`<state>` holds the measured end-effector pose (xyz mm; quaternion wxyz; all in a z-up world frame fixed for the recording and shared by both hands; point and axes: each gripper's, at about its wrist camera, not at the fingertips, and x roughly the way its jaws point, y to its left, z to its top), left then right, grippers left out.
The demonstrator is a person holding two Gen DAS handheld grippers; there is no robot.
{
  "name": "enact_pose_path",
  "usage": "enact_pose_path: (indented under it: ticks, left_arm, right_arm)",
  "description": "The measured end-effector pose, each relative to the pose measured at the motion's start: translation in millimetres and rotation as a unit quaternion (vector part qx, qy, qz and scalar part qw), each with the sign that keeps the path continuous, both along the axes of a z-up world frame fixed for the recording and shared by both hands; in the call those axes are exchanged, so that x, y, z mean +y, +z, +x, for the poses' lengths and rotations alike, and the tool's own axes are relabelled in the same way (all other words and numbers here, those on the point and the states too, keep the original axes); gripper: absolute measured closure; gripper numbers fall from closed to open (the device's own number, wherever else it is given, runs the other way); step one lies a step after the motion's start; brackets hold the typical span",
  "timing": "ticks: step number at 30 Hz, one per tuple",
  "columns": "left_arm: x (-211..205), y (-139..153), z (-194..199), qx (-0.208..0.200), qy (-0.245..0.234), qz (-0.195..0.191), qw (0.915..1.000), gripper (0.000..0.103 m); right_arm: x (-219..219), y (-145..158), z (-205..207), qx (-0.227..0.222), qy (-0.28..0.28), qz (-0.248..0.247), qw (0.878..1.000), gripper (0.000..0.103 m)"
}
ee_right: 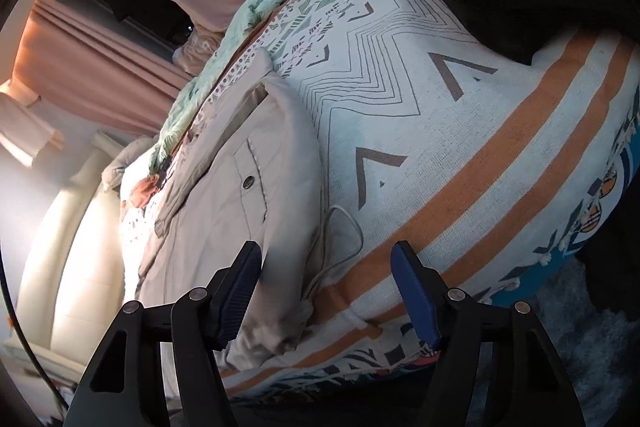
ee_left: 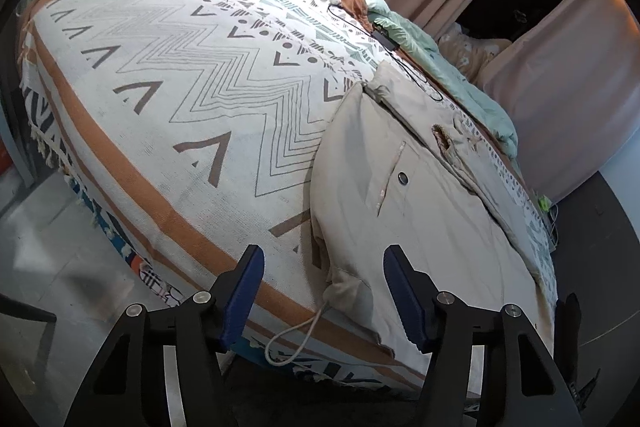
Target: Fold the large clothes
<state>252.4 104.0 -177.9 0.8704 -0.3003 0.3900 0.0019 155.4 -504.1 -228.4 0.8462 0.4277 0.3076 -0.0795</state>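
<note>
Beige cotton-looking jacket point(ee_left: 404, 211) with a metal snap button point(ee_left: 403, 179) is lying flat on the white woven bedspread with grey zigzags and orange stripes point(ee_left: 192, 99), over toward the side of the bed nearest the pink curtains point(ee_left: 560, 75). Its long axis runs from the foot edge of the bed up toward the headboard end, so the hem sits right at the near edge and the collar part points away, toward the crumpled mint-green blanket point(ee_left: 452, 67). A pale drawstring cord point(ee_left: 296, 335) loops out from the hem corner and hangs over the bed's edge.

Left gripper point(ee_left: 324, 301) has its blue-padded fingers spread wide with nothing between them, hovering just off the hem corner where the cord comes out. Right gripper point(ee_right: 326, 297) is wide apart too and empty, and in its view the jacket point(ee_right: 224, 195) hem edge and the cord loop point(ee_right: 340, 231) sit between and beyond its fingers. Can't tell if either one is touching the fabric.

A thin black cable point(ee_left: 384, 39) trails across the bedspread up past the collar.
</note>
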Motion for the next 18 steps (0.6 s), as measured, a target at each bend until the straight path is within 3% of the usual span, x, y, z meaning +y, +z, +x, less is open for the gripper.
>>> enact_pose_path:
  ticks: [11, 13, 18]
  left_arm:
    - [1.1, -11.2, 46.3, 0.017, -0.010, -0.009, 0.9998, 0.045]
    - [0.1, -12.9, 56.4, 0.023, -0.017, -0.014, 0.9995, 0.050]
    - [-7.6, -15.9, 65.5, 0.036, -0.022, -0.013, 0.9990, 0.052]
  right_arm:
    - [5.8, -6.6, 32.5, -0.035, 0.047, 0.043, 0.997, 0.034]
    - [8.2, -7.2, 35.5, -0.039, 0.052, 0.049, 0.997, 0.034]
    - [9.4, -9.2, 37.8, -0.039, 0.062, 0.066, 0.995, 0.034]
